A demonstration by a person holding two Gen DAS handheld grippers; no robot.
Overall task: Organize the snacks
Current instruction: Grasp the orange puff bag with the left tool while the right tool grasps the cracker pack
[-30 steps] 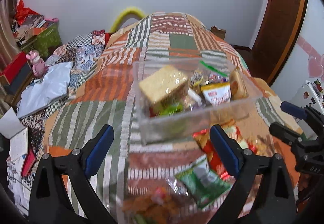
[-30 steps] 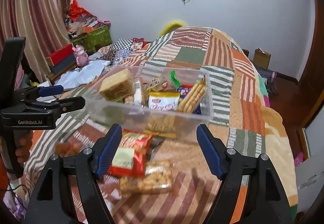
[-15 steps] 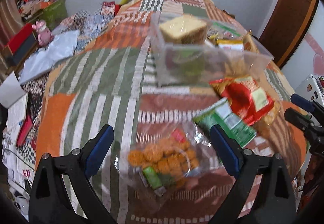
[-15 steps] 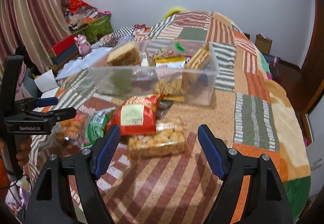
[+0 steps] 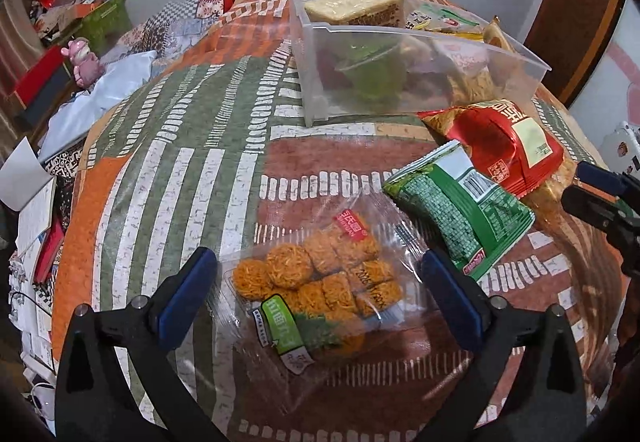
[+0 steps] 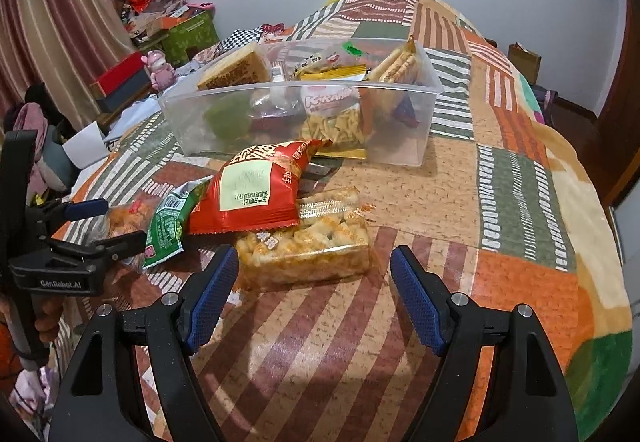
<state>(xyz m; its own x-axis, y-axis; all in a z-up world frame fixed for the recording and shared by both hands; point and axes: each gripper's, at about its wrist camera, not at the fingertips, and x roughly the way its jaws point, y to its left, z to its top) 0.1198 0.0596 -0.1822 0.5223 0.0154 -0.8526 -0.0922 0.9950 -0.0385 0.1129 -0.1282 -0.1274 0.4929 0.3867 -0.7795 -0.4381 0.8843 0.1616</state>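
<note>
Okay, left wrist view first. The left gripper (image 5: 316,278) stood wide apart, jaws just having opened further, straddling a clear packet of orange noodle rounds (image 5: 320,282) on the patchwork quilt (image 5: 180,130); the pads did not press on it. A green packet (image 5: 456,202) lay just right of it, partly under a red packet (image 5: 508,146). Beyond them sat the clear plastic bin (image 5: 320,98), already holding a wrapped sponge cake (image 5: 356,6) and other snacks seen through its wall. The right gripper's tips (image 5: 600,190) poked in at the right edge. A pink toy (image 5: 84,62) sat off at the left, beside the bed.

Right wrist view. The right gripper (image 6: 314,294) was open and empty, hanging over a clear pack of pale biscuit pieces (image 6: 308,246), which lay between and just beyond its blue pads (image 6: 208,298); no contact visible. The red packet (image 6: 256,194) overlapped the top of that pack, the green packet (image 6: 168,226) touching the red one's left side. The bin (image 6: 400,146) stood behind, with biscuit sticks (image 6: 396,70) leaning at its right end. The left gripper (image 6: 100,226) and the hand (image 6: 44,322) holding it showed at the left edge.
</note>
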